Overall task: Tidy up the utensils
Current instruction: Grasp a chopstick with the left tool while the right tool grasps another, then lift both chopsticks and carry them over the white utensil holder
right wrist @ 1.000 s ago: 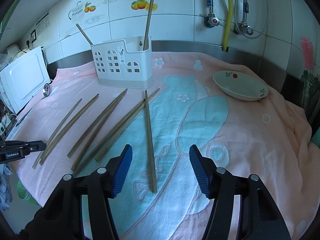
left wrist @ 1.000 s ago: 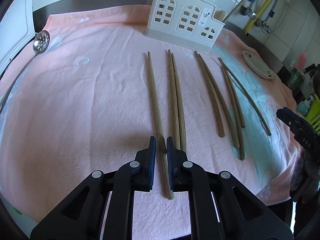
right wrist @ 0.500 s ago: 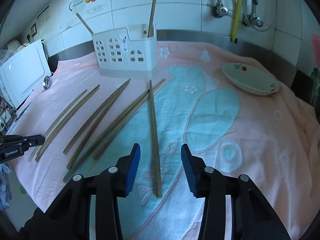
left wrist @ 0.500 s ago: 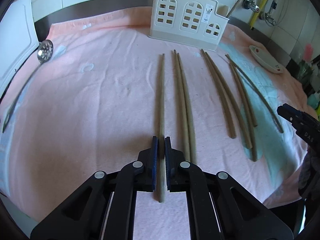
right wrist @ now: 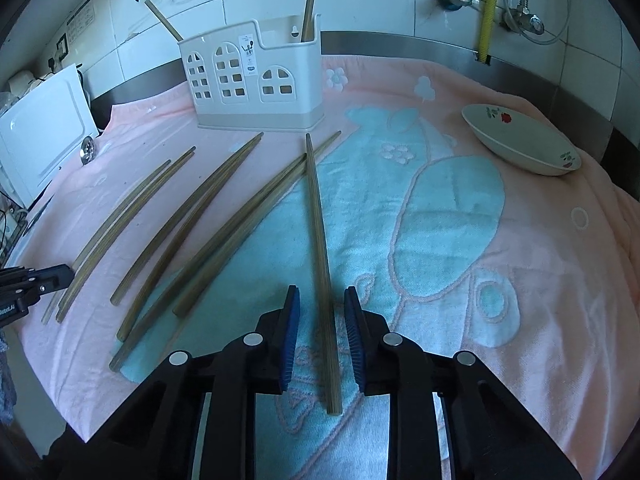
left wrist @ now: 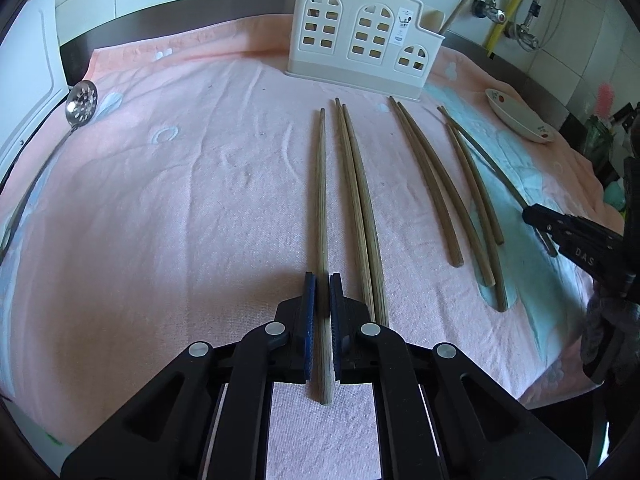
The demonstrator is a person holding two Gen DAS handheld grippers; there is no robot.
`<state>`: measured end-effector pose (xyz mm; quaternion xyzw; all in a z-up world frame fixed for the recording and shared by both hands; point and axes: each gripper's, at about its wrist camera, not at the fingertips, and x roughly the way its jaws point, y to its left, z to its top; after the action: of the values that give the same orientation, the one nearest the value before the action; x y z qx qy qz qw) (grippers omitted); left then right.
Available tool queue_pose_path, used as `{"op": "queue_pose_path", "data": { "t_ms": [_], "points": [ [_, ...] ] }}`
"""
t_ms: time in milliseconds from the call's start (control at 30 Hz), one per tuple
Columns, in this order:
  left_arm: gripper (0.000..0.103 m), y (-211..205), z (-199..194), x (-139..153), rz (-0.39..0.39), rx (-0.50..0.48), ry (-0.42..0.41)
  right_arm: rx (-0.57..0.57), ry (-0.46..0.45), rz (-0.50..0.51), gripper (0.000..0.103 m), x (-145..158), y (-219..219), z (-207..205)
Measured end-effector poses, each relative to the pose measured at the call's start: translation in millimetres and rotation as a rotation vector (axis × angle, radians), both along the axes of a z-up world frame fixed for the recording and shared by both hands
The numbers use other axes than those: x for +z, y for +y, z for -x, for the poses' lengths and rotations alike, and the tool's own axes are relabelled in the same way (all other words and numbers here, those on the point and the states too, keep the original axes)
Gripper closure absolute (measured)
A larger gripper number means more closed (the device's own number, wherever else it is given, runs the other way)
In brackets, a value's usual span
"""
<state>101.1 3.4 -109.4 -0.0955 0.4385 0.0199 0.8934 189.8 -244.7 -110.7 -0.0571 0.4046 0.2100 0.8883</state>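
Observation:
Several long wooden chopsticks lie in a row on the pink towel (left wrist: 180,208), pointing toward the white utensil holder (left wrist: 360,52) at the back. My left gripper (left wrist: 322,280) is shut on the leftmost chopstick (left wrist: 321,200) near its thick end, which pokes out behind the pads. My right gripper (right wrist: 322,296) straddles the rightmost chopstick (right wrist: 316,220). Its jaws are closing, with a gap still on both sides of the stick. The holder (right wrist: 256,80) has two sticks standing in it.
A flowered white bowl (right wrist: 520,144) sits on the towel at the right. A slotted metal spoon (left wrist: 82,100) lies at the left edge beside a white appliance (right wrist: 36,132). Pipes and tiled wall stand behind. The towel's front edge hangs just below both grippers.
The left jaws have drawn tight on the leftmost chopstick. The right gripper has come lower over the rightmost chopstick and its jaws have narrowed from wide to close around it.

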Motion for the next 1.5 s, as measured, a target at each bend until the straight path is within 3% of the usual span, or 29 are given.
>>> {"op": "queue_pose_path", "data": {
  "t_ms": [133,400,733,967,1200,1367,1500],
  "points": [
    [0.097,1.5,-0.4,-0.2,0.001,-0.008,-0.002,-0.009,-0.019,0.025,0.095,-0.8,2.6,2.3],
    [0.097,5.5,2.4,9.5,0.007,-0.024,-0.021,-0.012,-0.065,0.02,0.096,10.5,4.0,13.4],
    [0.097,15.2,11.8,57.8,-0.004,-0.052,-0.165,-0.005,-0.209,-0.046,0.096,75.6,5.0,31.0],
    [0.097,20.0,7.7,94.1,-0.002,-0.091,-0.249,0.03,-0.26,-0.085,0.096,113.6,14.5,28.4],
    [0.097,17.9,11.0,94.0,-0.048,-0.116,-0.216,0.052,-0.284,-0.085,0.096,122.5,24.2,31.8],
    [0.097,24.9,16.6,95.0,-0.019,-0.109,-0.207,0.048,-0.281,-0.084,0.096,119.7,23.6,32.5],
    [0.097,21.7,15.6,101.9,-0.045,-0.139,-0.204,0.043,-0.279,-0.09,0.096,120.7,22.1,30.1]
  ]
}}
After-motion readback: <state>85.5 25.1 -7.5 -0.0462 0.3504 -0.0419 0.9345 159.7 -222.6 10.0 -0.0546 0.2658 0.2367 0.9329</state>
